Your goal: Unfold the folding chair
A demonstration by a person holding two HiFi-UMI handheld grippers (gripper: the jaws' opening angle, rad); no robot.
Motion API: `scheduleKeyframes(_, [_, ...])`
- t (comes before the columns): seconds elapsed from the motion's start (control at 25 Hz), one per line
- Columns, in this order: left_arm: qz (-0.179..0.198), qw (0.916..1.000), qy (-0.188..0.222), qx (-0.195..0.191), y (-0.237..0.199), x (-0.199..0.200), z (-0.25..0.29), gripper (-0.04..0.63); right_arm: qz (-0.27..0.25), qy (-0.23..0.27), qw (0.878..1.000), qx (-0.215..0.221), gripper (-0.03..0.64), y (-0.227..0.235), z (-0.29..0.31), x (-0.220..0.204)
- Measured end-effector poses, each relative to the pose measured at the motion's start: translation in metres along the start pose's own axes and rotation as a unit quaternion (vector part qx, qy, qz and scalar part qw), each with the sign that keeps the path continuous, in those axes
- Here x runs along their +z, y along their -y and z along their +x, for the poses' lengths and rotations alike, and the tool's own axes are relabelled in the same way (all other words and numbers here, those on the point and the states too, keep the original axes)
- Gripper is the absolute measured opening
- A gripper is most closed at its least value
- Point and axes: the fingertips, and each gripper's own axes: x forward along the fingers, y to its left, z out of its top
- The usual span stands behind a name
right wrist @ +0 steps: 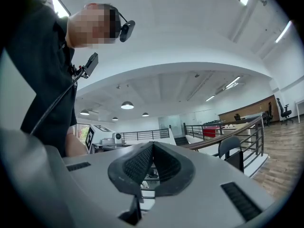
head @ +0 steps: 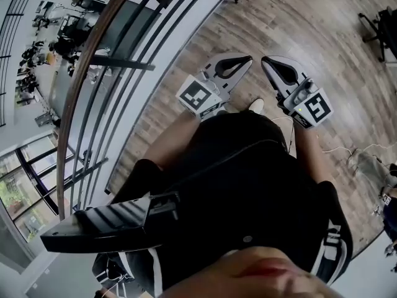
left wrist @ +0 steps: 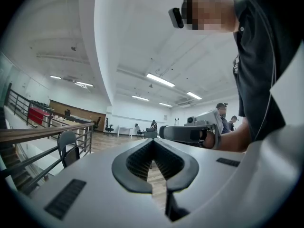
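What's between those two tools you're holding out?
Head view: only wooden floor shows between the left gripper and right gripper, plus what looks like a white shoe tip.

Open-plan office or lab, upper level: wood-plank floor (head: 298, 23) running along a metal railing (left wrist: 42, 132), wheeled office chairs (left wrist: 109, 127) and white tables (left wrist: 124, 128) standing about, strip lights (left wrist: 160, 80) glowing overhead, people (left wrist: 221, 110) standing behind.

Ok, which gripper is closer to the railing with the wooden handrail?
Left. The left gripper is on the railing's side, with bare wood floor between them and no contact; the right gripper is held beside it, on the side farther from the railing.
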Motion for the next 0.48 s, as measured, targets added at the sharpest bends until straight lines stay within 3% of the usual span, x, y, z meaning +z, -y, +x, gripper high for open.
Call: scheduleKeyframes(0.48, [0.002, 0.9997, -0.003, 0.024, 0.006, -0.001, 0.050, 0.003, 0.008, 0.021, 1.000, 0.013, 0.006, 0.037, -0.034, 0.011])
